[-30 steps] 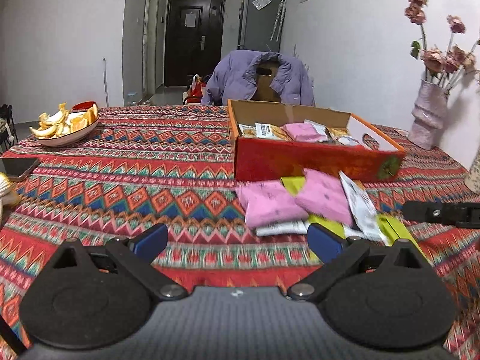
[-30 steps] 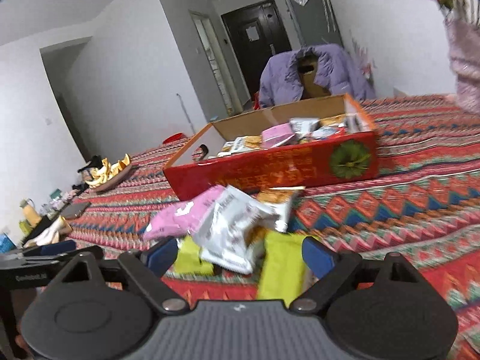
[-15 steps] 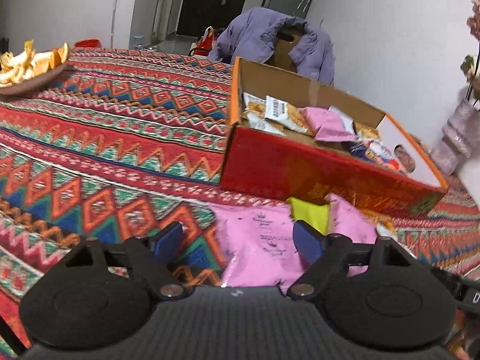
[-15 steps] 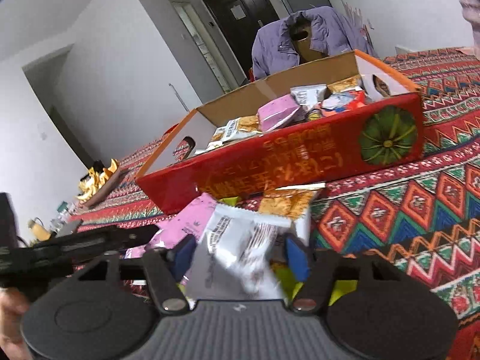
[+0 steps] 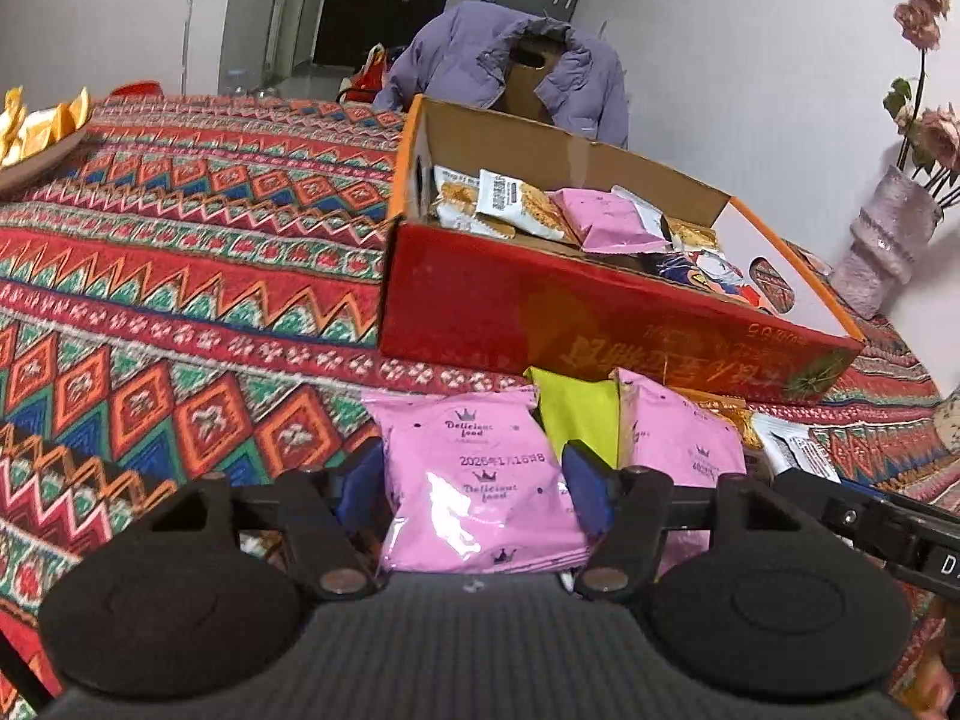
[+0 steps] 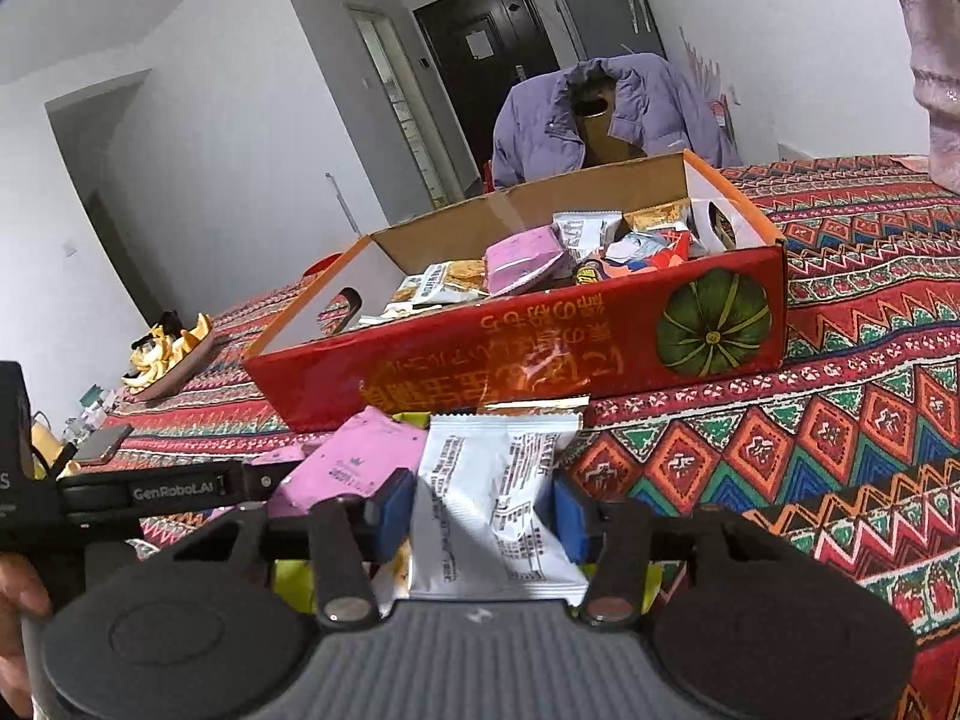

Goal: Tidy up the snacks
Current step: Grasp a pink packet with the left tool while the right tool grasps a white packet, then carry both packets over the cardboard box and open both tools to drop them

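Note:
A pile of snack packets lies on the patterned cloth in front of an open red cardboard box (image 5: 540, 312) (image 6: 480, 360) that holds several more packets. My left gripper (image 5: 474, 480) is closing its jaws, and the blue pads touch both sides of a pink packet (image 5: 480, 450). Beside it lie a yellow-green packet (image 5: 576, 414) and a second pink packet (image 5: 684, 450). My right gripper (image 6: 483, 510) is also closing, its pads pinching a white printed packet (image 6: 480, 492) that stands up between them. The left gripper's black body (image 6: 174, 489) reaches in from the left of the right wrist view.
A dish of orange peel (image 5: 36, 138) (image 6: 174, 354) sits at the far left of the table, with a phone (image 6: 105, 444) near it. A pink vase of flowers (image 5: 888, 240) stands at the right. Behind the box is a chair draped with a purple jacket (image 5: 498, 60).
Both grippers came forward and down onto the pile before the box. Their jaws, wide a second ago, have narrowed onto the pink packet on the left and the white packet on the right.

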{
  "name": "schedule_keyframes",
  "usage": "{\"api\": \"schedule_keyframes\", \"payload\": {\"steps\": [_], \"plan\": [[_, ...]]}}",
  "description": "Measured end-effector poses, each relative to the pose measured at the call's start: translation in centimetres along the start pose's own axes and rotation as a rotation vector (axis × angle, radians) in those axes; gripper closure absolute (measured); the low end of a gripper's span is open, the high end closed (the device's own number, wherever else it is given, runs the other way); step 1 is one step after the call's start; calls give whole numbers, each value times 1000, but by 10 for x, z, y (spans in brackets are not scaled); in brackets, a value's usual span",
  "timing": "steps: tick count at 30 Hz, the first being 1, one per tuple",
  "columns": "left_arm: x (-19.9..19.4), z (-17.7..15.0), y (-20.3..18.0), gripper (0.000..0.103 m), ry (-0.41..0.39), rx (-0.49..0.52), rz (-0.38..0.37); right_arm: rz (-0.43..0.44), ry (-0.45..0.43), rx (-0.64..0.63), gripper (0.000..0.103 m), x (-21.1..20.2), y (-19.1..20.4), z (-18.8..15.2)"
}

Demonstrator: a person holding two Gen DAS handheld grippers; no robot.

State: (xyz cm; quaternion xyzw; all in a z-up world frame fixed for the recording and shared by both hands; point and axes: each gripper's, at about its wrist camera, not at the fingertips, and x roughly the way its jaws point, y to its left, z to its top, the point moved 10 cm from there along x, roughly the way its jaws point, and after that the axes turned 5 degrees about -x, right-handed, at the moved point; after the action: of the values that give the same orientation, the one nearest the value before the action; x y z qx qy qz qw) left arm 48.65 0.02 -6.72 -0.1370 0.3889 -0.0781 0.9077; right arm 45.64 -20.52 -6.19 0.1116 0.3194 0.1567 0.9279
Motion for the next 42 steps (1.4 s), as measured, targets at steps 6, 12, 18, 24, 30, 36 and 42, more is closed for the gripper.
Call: {"api": "schedule_keyframes", "payload": {"steps": [6, 12, 18, 24, 30, 36, 42], "plan": [[-23, -8, -1, 40, -34, 112, 85, -19, -27, -31, 55, -27, 3, -3], [-90, -10, -1, 40, -130, 89, 83, -53, -68, -69, 55, -70, 6, -6], [-148, -32, -16, 40, -163, 96, 12, -65, -95, -92, 55, -112, 12, -21], [-171, -55, -34, 40, -181, 100, -28, -77, -110, -116, 55, -145, 15, -36], [-184, -68, -46, 40, -198, 119, -55, -86, -127, -133, 55, -165, 14, -43], [-183, -75, -54, 40, -183, 123, -76, -97, -130, -136, 55, -174, 9, -47], [-168, -66, -69, 40, -165, 133, -110, -109, -122, -129, 55, -169, -2, -39]]}}
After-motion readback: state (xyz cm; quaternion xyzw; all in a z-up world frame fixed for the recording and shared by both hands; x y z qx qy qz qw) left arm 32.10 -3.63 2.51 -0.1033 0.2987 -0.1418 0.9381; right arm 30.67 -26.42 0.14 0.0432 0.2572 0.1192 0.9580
